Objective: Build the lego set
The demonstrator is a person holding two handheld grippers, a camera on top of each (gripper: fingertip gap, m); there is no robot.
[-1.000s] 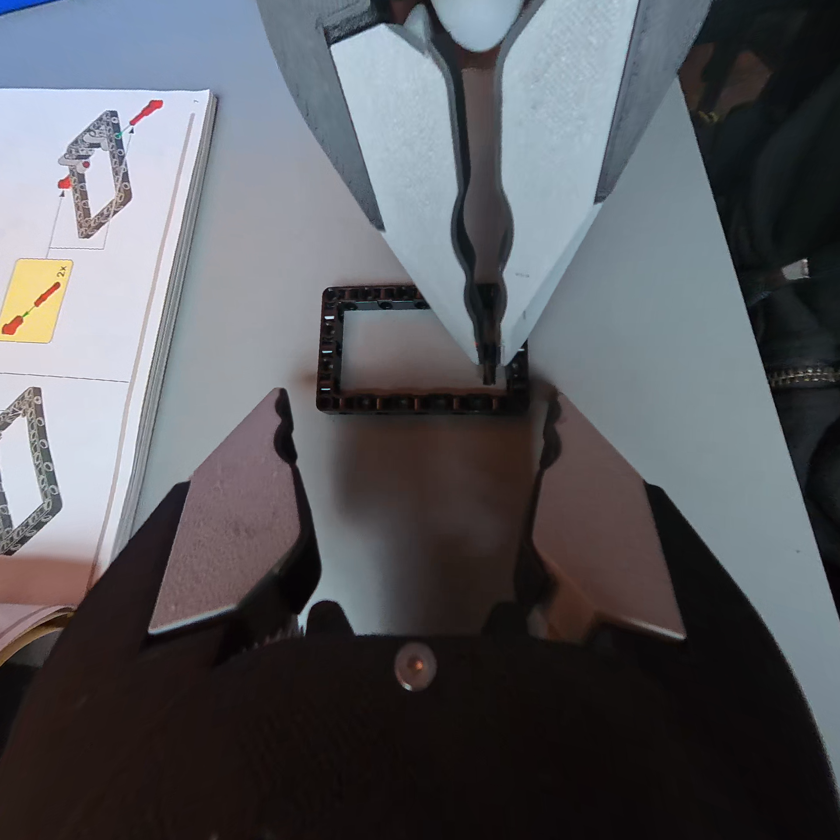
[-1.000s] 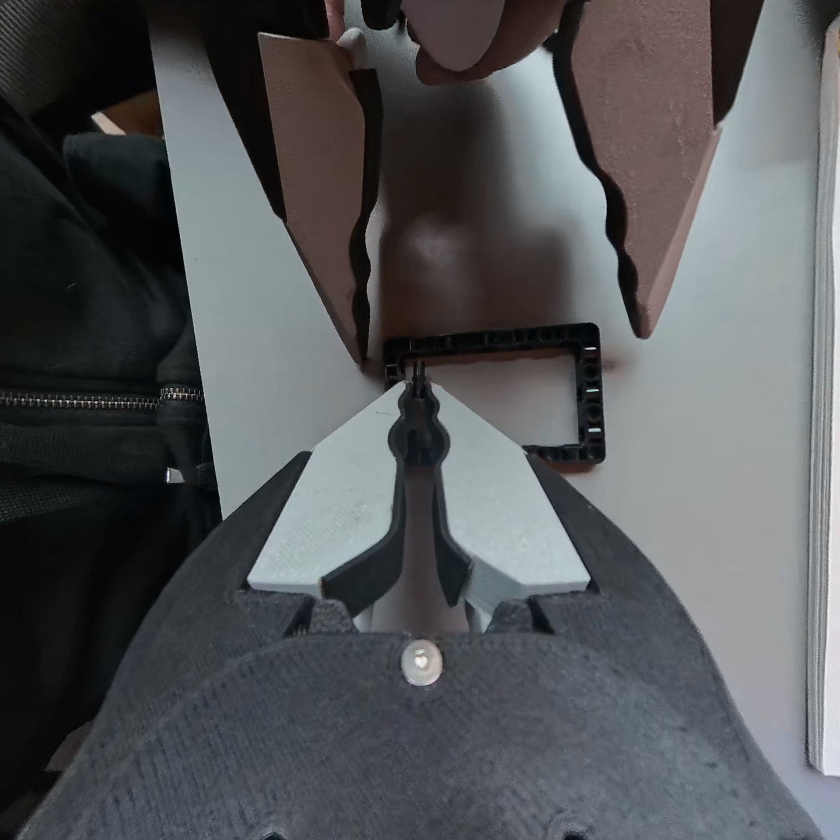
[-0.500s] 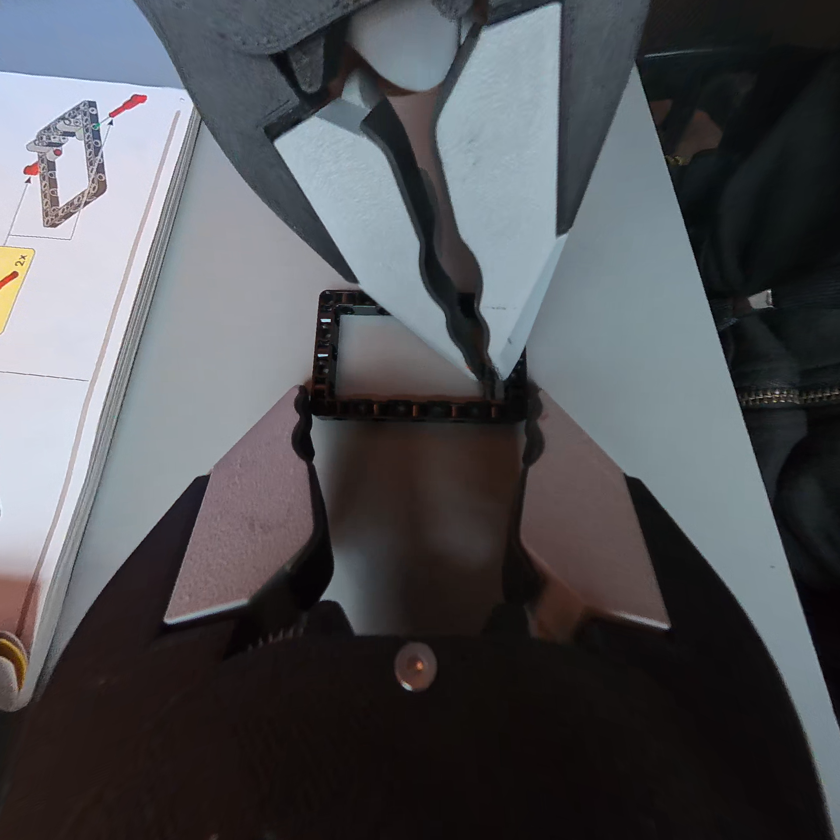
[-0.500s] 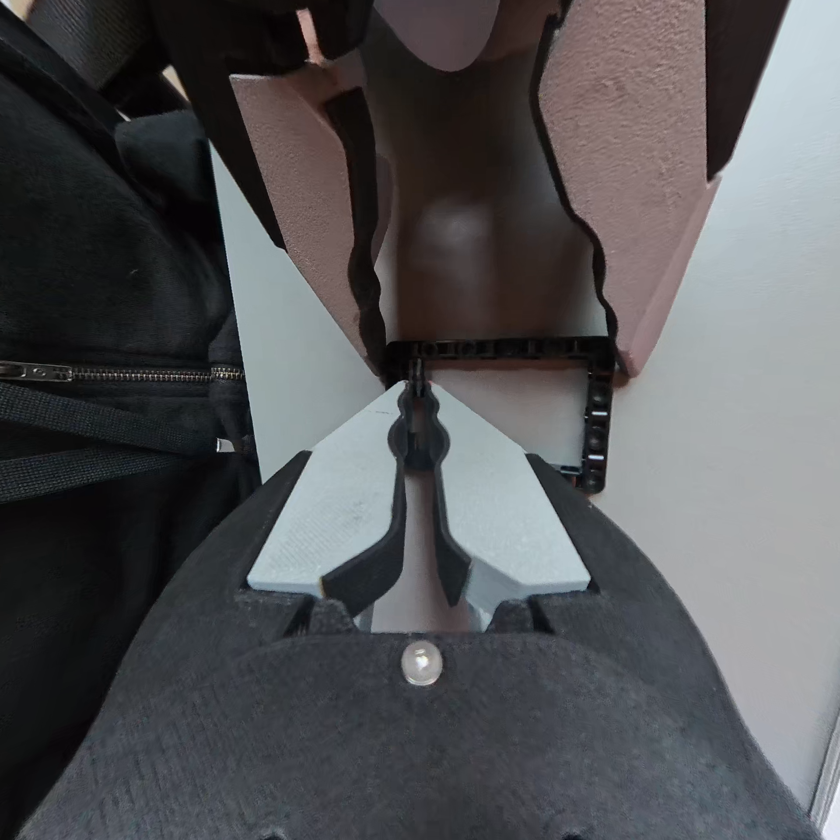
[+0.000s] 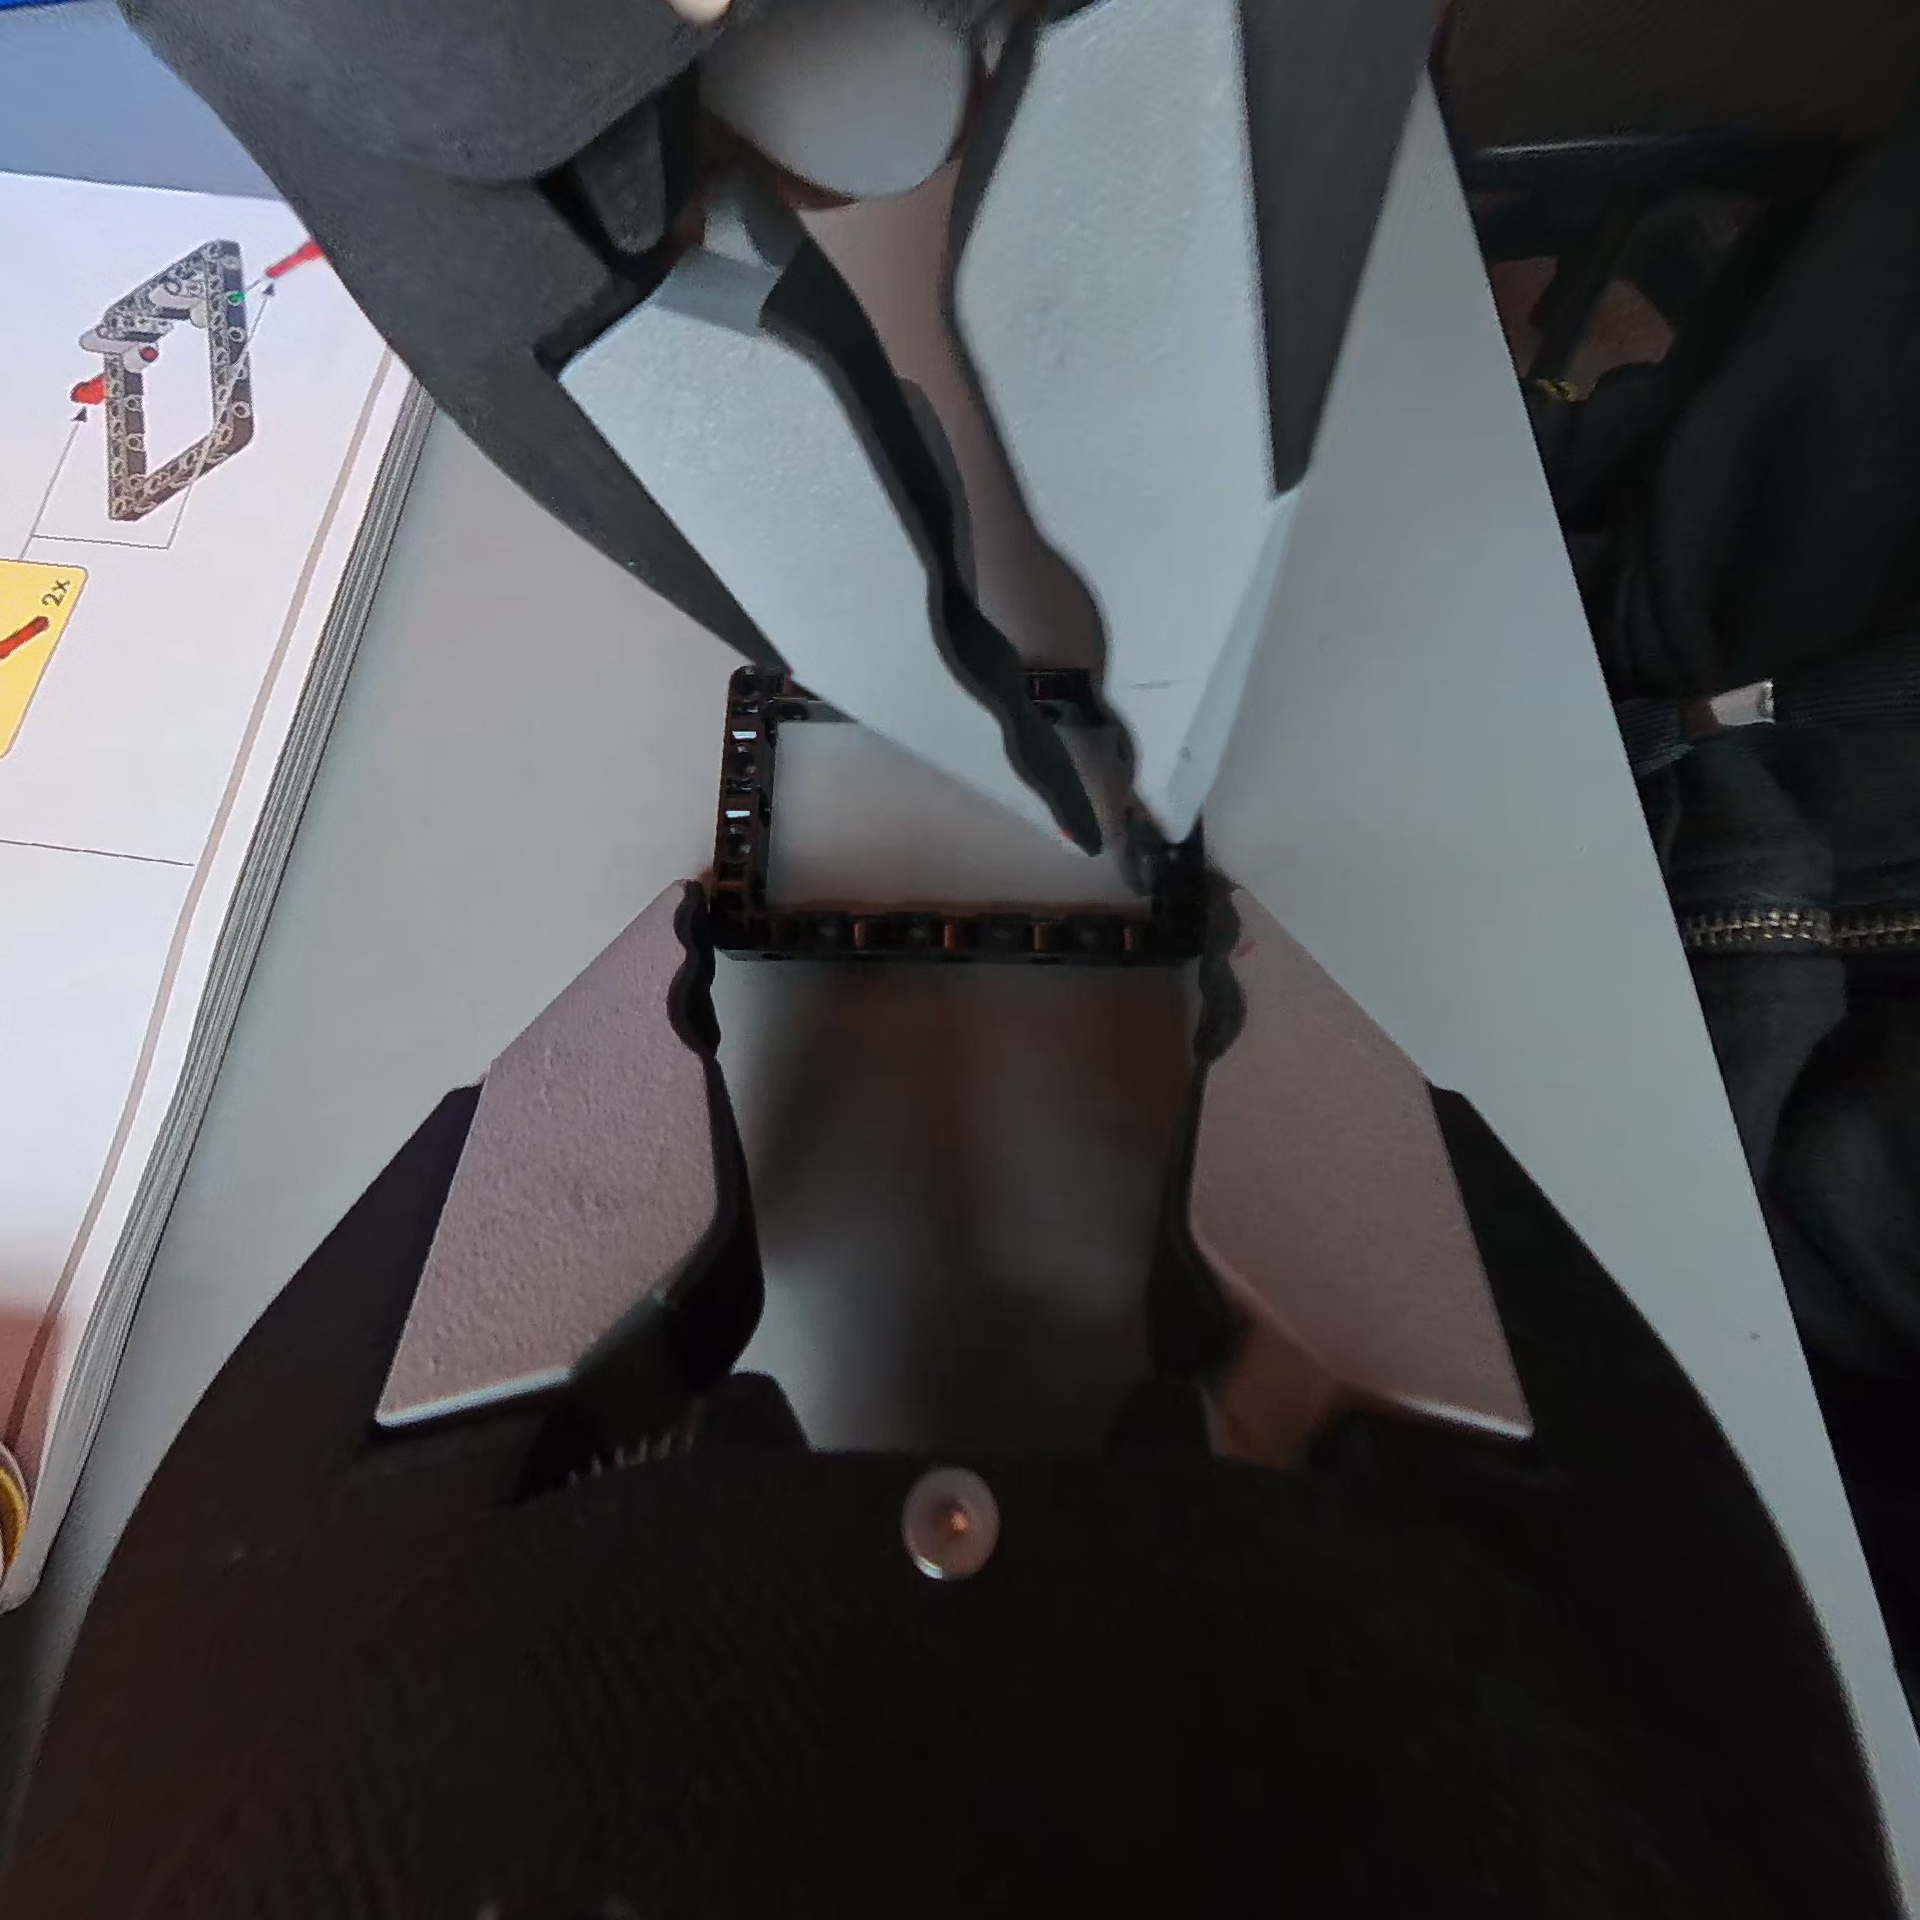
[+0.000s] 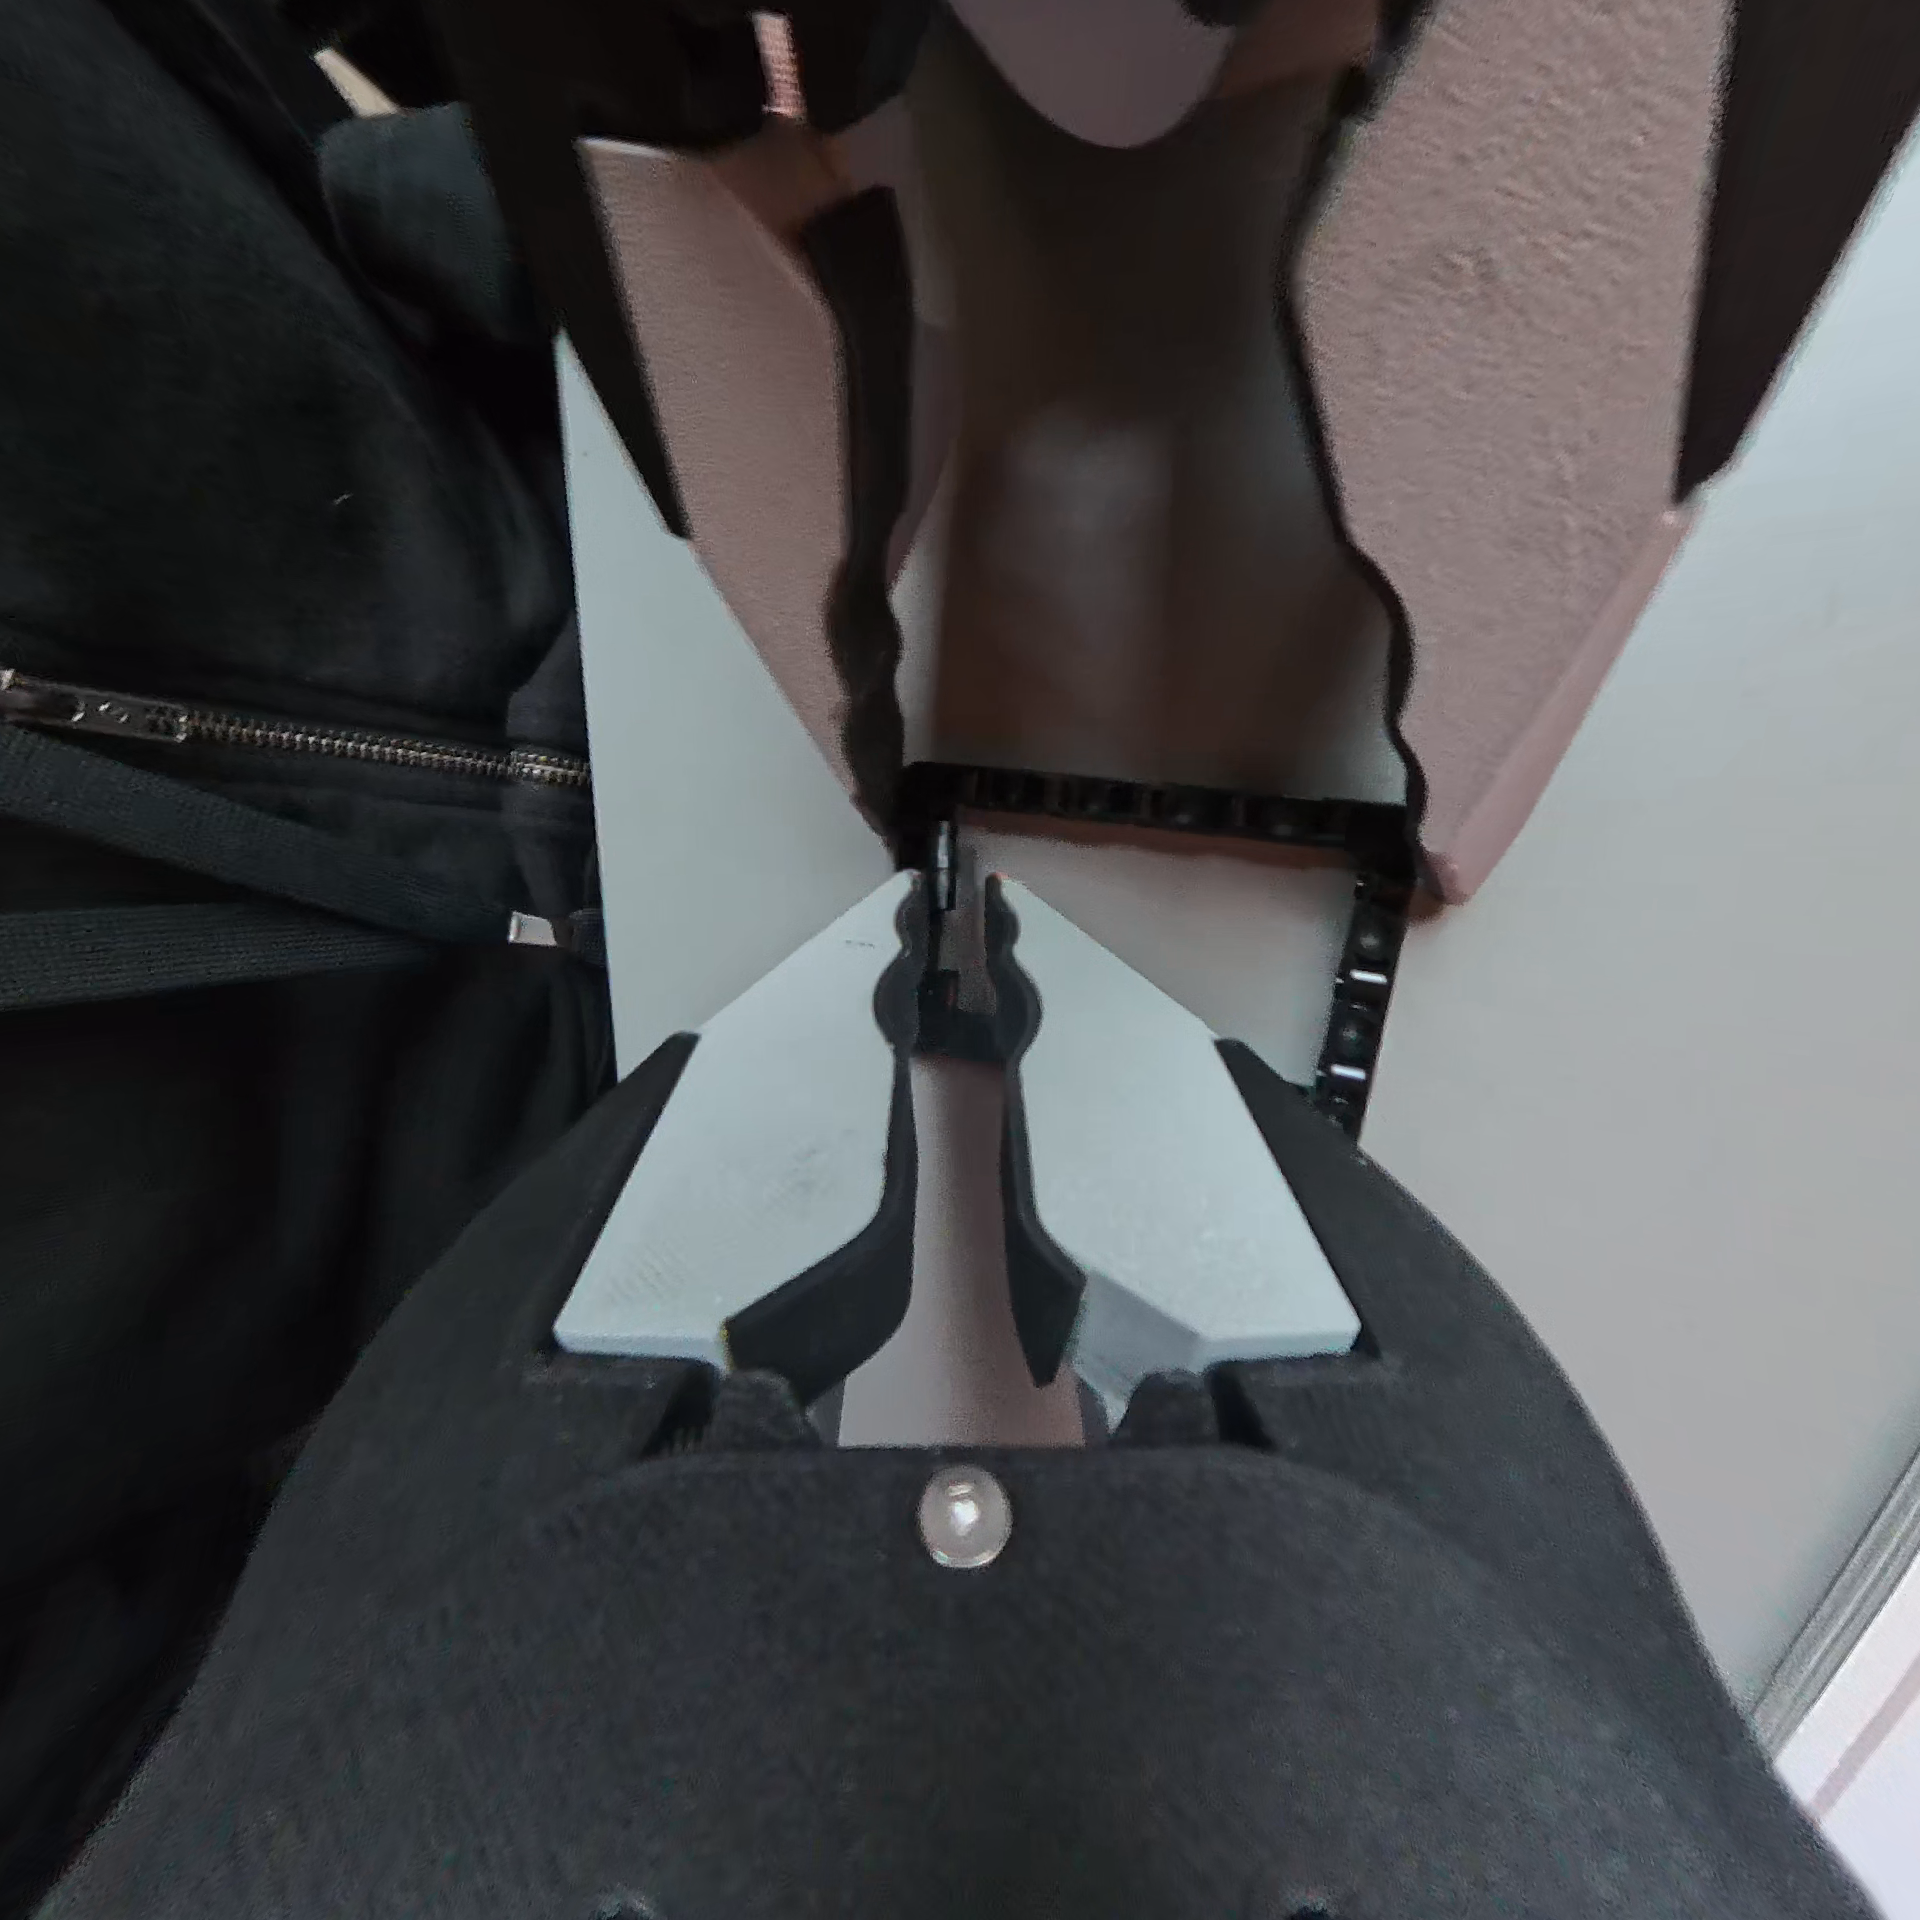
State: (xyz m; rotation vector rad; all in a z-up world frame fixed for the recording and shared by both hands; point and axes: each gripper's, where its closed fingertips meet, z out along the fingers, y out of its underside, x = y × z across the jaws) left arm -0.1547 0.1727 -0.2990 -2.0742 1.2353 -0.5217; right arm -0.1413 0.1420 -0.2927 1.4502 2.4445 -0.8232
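Black lego frame, frame centre: my left claw clamps its near beam steady while my right claw, slightly parted, apparently seats a black pin.

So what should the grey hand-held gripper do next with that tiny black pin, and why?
Probably ease the right hand-held gripper straight back, away from the pin. Its jaws stand slightly apart, and the pin seems to sit in the corner of the black frame, which the left hand-held gripper clamps by its sides. How deep the pin sits is unclear.
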